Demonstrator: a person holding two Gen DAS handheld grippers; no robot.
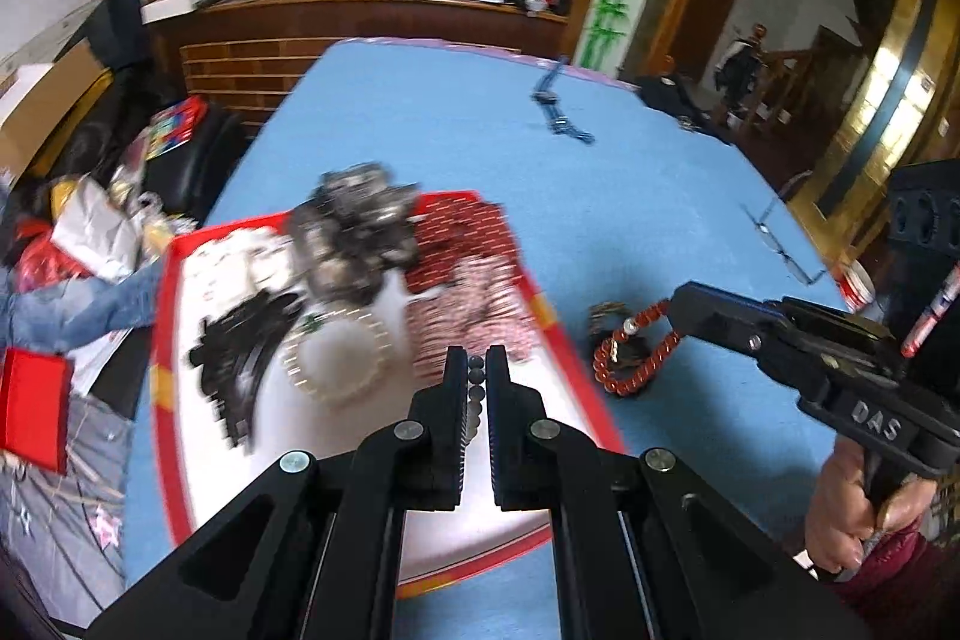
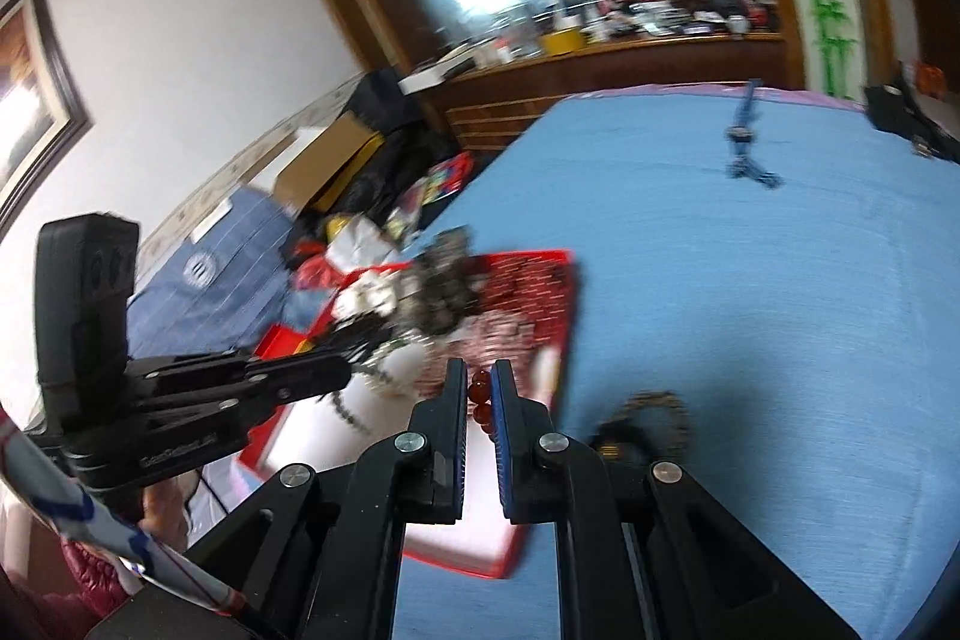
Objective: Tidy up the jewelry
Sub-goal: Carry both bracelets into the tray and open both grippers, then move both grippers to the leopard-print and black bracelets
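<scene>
Motion blur smears the jewelry heap [image 1: 360,232] on the red-rimmed tray [image 1: 180,244]; pieces can't be told apart. The tray's near edge hides behind the left gripper [image 1: 476,382].

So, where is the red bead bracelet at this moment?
In the left wrist view the red bead bracelet hangs from the shut right gripper, on the right side, just past the red-rimmed tray and above the blue tablecloth.

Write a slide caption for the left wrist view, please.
Left gripper pinches dark beads over the tray; right gripper lifts red beads.
</scene>
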